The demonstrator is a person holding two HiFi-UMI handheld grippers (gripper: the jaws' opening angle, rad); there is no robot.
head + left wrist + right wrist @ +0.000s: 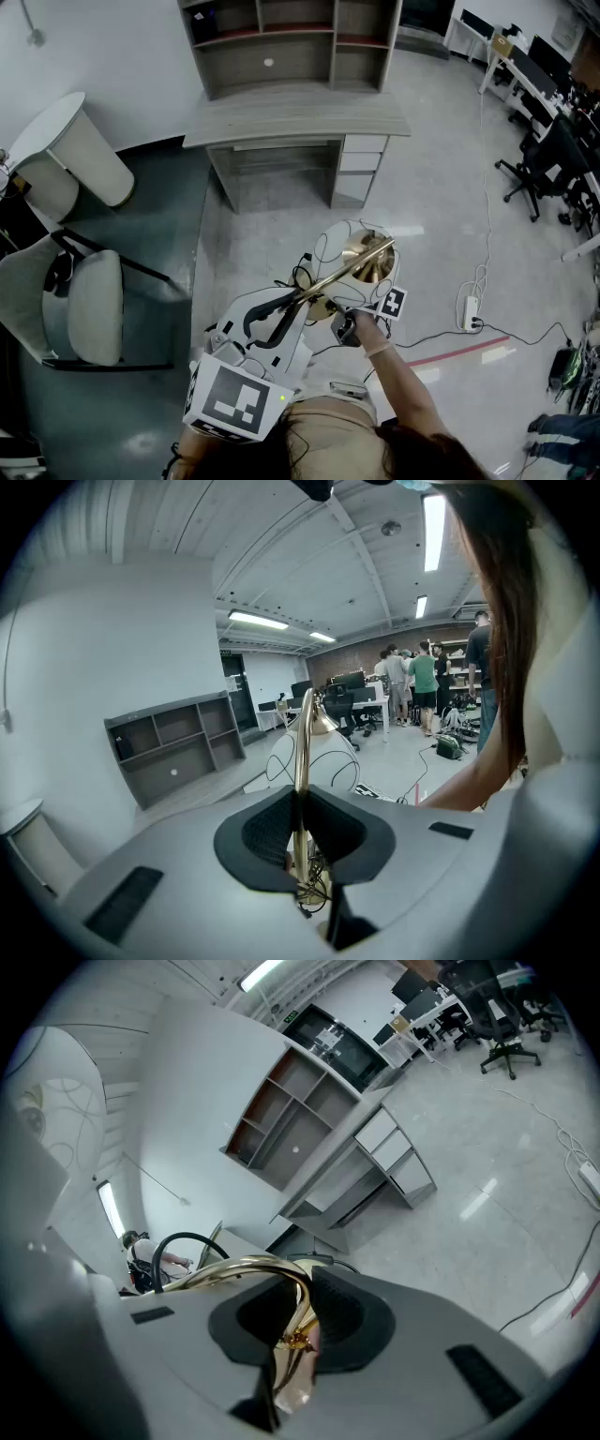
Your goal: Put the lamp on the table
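The brass lamp (352,267) is held tilted in the air over the floor (441,211), well apart from the grey worktop (291,120). The 2 grippers share it: the left gripper (299,829) has its fingers clamped on the straight stem, and the right gripper (298,1318) has its fingers clenched on the curved neck.

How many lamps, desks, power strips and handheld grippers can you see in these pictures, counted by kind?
Brass lamp with a slim gold pole: 1
Grey wooden desk with a shelf unit on top: 1
White power strip on the floor: 1
Handheld grippers: 2, left gripper and right gripper, both shut on the lamp
Total: 5
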